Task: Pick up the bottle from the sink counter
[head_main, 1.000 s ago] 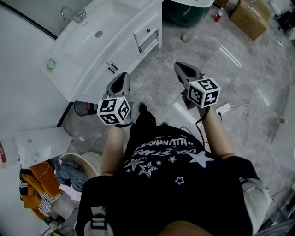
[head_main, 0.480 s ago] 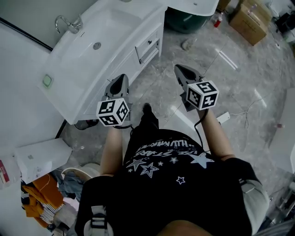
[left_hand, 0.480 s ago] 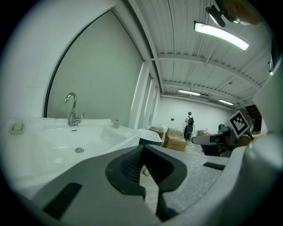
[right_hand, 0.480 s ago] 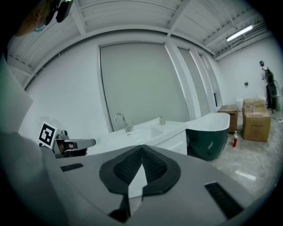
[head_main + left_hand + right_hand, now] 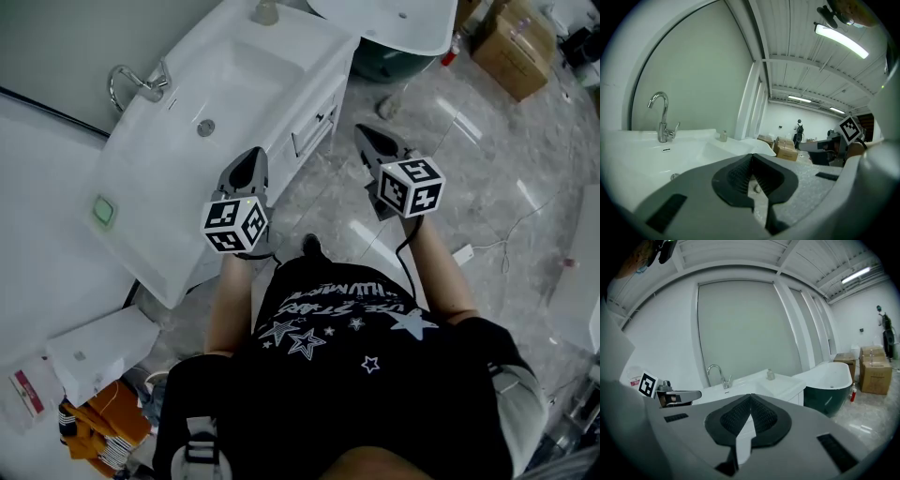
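A small pale bottle (image 5: 265, 11) stands at the far end of the white sink counter (image 5: 141, 187), beyond the basin. It shows small in the left gripper view (image 5: 723, 136) and the right gripper view (image 5: 770, 374). My left gripper (image 5: 251, 156) hovers at the counter's front edge, shut and empty, its tips meeting (image 5: 752, 157). To its right, over the floor, my right gripper (image 5: 367, 137) is also shut with nothing in it (image 5: 751, 397). Both are well short of the bottle.
A chrome faucet (image 5: 141, 84) stands behind the basin and a green soap (image 5: 103, 212) lies at the counter's near end. A white-and-green bathtub (image 5: 394, 23) sits beyond the counter. Cardboard boxes (image 5: 511, 37) stand at the far right. Clothes and clutter lie on the floor at lower left.
The sink counter has slid down and to the right in the head view and looms larger. The bottle has come into sight at the top. Both grippers stay shut.
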A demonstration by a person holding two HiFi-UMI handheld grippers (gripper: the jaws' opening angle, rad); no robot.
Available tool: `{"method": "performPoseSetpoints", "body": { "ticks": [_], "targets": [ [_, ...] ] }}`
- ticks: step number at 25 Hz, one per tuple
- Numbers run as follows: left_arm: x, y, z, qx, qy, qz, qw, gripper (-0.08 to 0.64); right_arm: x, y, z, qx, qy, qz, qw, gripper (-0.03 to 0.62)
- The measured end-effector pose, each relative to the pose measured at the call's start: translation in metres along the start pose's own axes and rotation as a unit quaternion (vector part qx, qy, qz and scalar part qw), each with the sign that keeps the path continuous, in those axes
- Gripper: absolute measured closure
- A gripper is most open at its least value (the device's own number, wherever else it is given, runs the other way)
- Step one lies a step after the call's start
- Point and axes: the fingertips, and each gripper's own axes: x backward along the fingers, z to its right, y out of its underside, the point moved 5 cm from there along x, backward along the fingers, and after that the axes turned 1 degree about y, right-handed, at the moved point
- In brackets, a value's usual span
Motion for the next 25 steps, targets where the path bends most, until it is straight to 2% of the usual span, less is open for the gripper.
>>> {"method": "performPoseSetpoints", "body": {
  "ticks": [6,12,18,21,25],
  "targets": [
    [-0.03,-0.021,-0.039,-0.019,0.012,0.002,0.9997,0.551,-0.055,-0.018,-0.002,0.001,0.006,0.0,1.0,0.586],
    [-0.048,-0.03,-0.064,0.003,0.009,0.009,0.9999,0.551,-0.079,-0.029,0.002,0.004,0.003,-0.005,1.0,0.586],
    [-0.074,-0.029,-0.07,0.013,-0.001,0.001,0.9999,0.551,-0.1,-0.038,0.03,-0.004,0.003,-0.001,1.0,0.586],
    [-0.096,-0.033,-0.073,0.008,-0.009,0.0,0.9999,0.551,-0.124,-0.042,0.048,-0.004,-0.01,-0.004,1.0,0.586],
    [-0.129,-0.048,-0.089,0.013,-0.039,0.007,0.9991,0.551,-0.173,-0.056,0.071,-0.002,-0.042,-0.012,0.999,0.586]
  ]
}}
